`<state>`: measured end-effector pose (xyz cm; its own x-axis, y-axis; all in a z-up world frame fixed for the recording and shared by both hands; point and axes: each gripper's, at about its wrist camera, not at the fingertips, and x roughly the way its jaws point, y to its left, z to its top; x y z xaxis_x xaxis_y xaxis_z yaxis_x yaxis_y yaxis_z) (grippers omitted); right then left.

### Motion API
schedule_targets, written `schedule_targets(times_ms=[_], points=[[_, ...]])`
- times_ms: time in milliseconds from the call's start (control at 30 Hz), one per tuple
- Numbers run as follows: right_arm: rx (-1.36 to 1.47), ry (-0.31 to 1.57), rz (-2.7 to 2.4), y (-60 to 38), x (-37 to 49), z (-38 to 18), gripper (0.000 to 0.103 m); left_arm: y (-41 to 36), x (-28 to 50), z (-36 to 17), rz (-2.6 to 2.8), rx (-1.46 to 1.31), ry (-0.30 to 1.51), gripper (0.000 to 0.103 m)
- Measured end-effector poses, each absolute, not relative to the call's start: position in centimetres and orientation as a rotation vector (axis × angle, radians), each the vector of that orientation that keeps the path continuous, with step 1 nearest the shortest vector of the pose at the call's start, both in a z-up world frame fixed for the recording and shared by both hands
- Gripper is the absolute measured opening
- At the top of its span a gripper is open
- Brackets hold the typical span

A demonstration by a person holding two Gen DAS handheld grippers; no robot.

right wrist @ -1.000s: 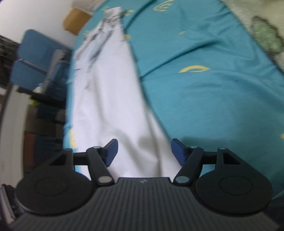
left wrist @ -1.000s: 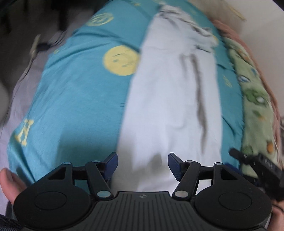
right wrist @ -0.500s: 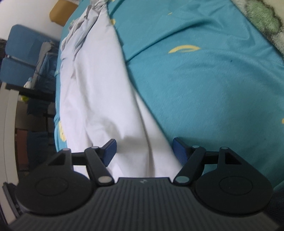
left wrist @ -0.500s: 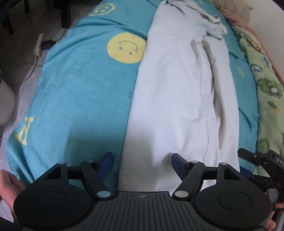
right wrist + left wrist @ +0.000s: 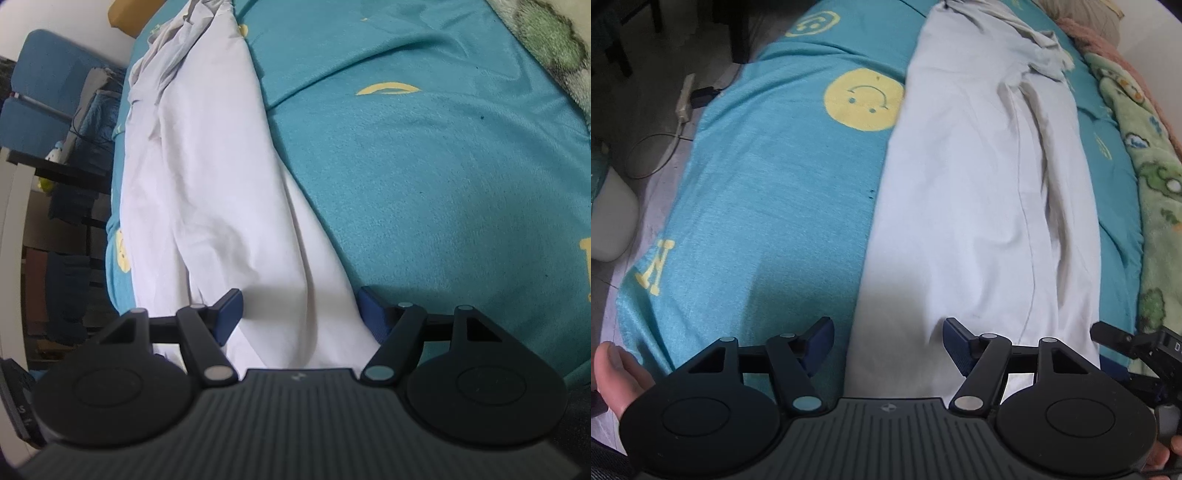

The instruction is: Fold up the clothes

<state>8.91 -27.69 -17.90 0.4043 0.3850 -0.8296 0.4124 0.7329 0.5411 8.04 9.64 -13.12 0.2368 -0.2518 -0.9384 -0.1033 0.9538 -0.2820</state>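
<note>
On the bed, a teal blanket [image 5: 768,177] with yellow smiley prints covers most of the surface; a green patterned blanket [image 5: 1156,206] runs along its far side. A white garment [image 5: 960,206] lies stretched lengthwise down the blanket as a long narrow strip, with one layer lapped over along its right edge and a bunched end at the far side. Judgement: the lapped layer reads as a lengthwise fold already in place; the crosswise folds down to a compact stack are still wanting. Left gripper [image 5: 888,341] hovers over the near hem, fingers wide, nothing between them. Right gripper [image 5: 299,308] sits at the near right corner, fingers wide, straddling the cloth without pinching it. Against one second ago: the blur is gone, both views are steady, and the garment lies settled, with both grippers closer to the hem.
</note>
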Motion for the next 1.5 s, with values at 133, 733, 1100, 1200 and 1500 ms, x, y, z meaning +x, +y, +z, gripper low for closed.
schedule_targets(times_ms=[133,733,1100,1200,1500], points=[[0.827,1.192,-0.016,-27.8,8.8,-18.1,0.072,9.8,7.8,-13.1,-0.117,-0.346,1.342,0.067],[0.354,1.283,0.078,-20.9,8.1,-16.2,0.028,5.4,5.8,-13.1,-0.203,-0.183,1.367,0.023],[0.550,1.066,0.135,-23.6,7.0,-10.5,0.011,10.0,5.0,-7.7,-0.267,-0.547,1.175,0.003],[0.601,0.992,0.150,-24.1,6.9,-7.5,0.010,11.0,4.9,-4.6,-0.279,-0.621,1.088,0.002],[0.600,0.806,0.170,-24.8,2.6,0.4,0.009,11.6,1.3,5.1,-0.300,-0.673,0.914,0.002]])
